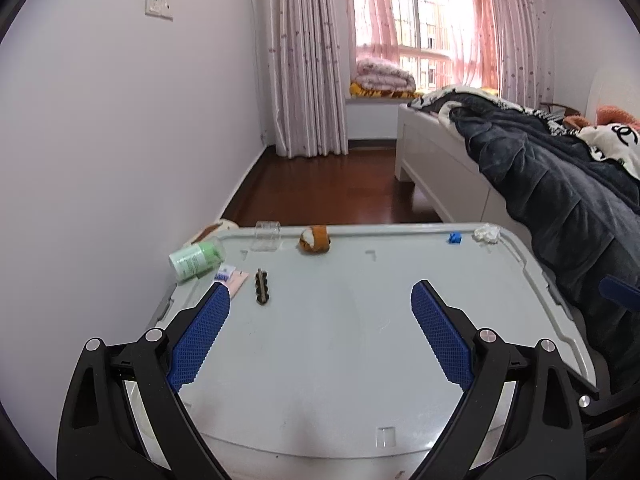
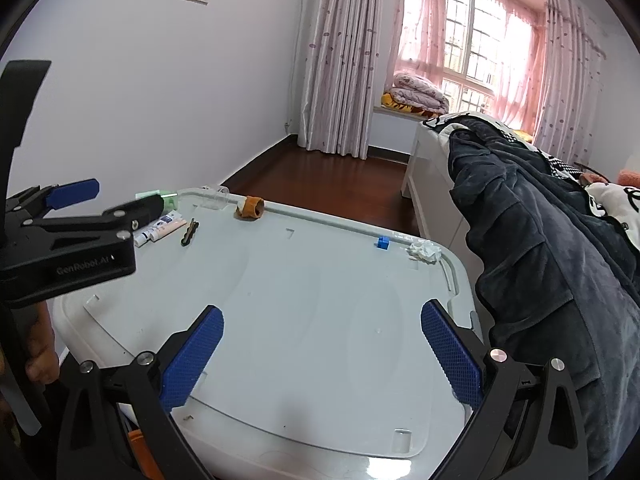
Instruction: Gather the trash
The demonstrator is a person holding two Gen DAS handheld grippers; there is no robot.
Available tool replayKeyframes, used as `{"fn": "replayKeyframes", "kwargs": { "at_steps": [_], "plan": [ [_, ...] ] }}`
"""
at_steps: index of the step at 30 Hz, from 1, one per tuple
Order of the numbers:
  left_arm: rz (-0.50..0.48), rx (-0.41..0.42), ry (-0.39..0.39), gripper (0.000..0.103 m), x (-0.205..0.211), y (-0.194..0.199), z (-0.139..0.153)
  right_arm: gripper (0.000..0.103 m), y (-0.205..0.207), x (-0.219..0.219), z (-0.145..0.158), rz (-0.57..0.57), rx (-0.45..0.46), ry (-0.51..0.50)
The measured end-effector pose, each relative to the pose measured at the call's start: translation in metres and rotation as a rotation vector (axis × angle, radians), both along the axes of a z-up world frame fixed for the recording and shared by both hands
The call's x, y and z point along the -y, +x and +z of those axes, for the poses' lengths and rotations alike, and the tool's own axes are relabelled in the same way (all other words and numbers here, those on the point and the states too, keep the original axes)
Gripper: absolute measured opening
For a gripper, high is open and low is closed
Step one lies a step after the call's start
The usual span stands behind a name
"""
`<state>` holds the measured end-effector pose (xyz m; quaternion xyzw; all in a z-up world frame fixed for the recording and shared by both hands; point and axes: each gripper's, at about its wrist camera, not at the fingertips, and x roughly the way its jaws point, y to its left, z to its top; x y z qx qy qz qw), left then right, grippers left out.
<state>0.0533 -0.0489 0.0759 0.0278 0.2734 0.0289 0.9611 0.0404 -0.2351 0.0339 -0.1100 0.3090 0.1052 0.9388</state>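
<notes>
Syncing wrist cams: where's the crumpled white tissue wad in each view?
Left wrist: crumpled white tissue wad sits at the far right corner of the pale grey plastic lid, upper right of the picture.
Right wrist: the wad is at the lid's far right corner, right of centre, beside the dark blue quilted blanket.
Shared landmark: the small blue plastic block, just left of the wad.

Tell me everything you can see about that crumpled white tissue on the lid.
The crumpled tissue is a small white wad of thin paper, bunched and wrinkled, lying loose at the far right corner of the grey plastic lid, against the raised rim. A small blue block sits just left of it, apart. Neither gripper touches it; both are open and well short of it.
</notes>
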Motion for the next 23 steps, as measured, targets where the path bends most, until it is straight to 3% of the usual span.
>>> {"fn": "replayKeyframes", "kwargs": {
  "at_steps": [9, 23],
  "plan": [
    [0.015, 0.030, 0.023, 0.090, 0.0005, -0.0024, 0.0026, 0.098, -0.0013, -0.0015, -0.0005, 0.002, -0.002, -0.005],
    [-0.002, -0.007, 0.030, 0.090, 0.0037, 0.0012, -0.0025, 0.098, -0.0015, -0.0017, -0.0009, 0.004, -0.004, -0.006]
  ]
}}
